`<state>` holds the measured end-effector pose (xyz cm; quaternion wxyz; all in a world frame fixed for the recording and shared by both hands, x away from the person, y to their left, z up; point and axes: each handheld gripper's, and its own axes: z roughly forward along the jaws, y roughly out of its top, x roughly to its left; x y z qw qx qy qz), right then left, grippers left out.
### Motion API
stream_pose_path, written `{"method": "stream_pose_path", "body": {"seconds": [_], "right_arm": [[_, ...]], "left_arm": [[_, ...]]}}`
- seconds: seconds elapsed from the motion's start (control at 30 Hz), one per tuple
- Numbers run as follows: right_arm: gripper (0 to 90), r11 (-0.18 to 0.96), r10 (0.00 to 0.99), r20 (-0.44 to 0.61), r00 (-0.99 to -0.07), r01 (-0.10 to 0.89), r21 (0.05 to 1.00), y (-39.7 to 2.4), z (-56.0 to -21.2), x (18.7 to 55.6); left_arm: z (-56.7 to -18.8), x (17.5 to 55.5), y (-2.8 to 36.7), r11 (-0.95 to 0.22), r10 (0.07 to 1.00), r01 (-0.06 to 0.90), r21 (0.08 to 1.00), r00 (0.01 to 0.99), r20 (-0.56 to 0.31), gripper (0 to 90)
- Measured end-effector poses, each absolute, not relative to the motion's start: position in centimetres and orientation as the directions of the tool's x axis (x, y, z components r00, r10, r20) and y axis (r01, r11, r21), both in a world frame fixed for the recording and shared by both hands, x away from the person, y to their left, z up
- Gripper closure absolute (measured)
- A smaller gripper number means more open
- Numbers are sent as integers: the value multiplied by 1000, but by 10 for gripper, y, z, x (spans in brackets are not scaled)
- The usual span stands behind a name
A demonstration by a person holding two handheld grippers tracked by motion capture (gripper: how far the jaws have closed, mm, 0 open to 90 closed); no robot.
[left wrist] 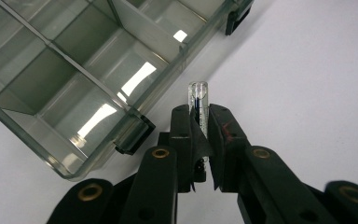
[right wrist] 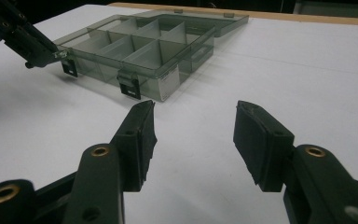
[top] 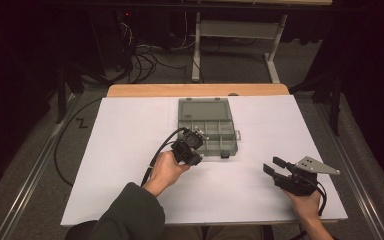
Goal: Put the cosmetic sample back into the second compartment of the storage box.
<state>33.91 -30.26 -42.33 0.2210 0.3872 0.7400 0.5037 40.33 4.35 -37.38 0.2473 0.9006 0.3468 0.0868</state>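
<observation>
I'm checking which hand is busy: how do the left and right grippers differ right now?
The left gripper has its jaws shut on a small clear tube; the right gripper has its jaws open, with nothing between them. The left one is at the near edge of the compartment box; the right one is off to the side over bare table. Both have black jaws.

Lab, white-topped table [top: 130, 165], tangled cables [top: 140, 60] on floor, dark surroundings
</observation>
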Motion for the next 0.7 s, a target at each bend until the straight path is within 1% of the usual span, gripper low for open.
{"method": "stream_pose_path", "body": {"seconds": [0.5,0.7], "right_arm": [[499,187,796,68,-601,351,917,-304,-424,340],[498,186,797,69,-600,352,917,-305,-424,340]], "left_arm": [[-365,415,45,-630,671,586,509,741,-24,804],[-359,423,45,-616,675,585,528,737,-29,804]]}}
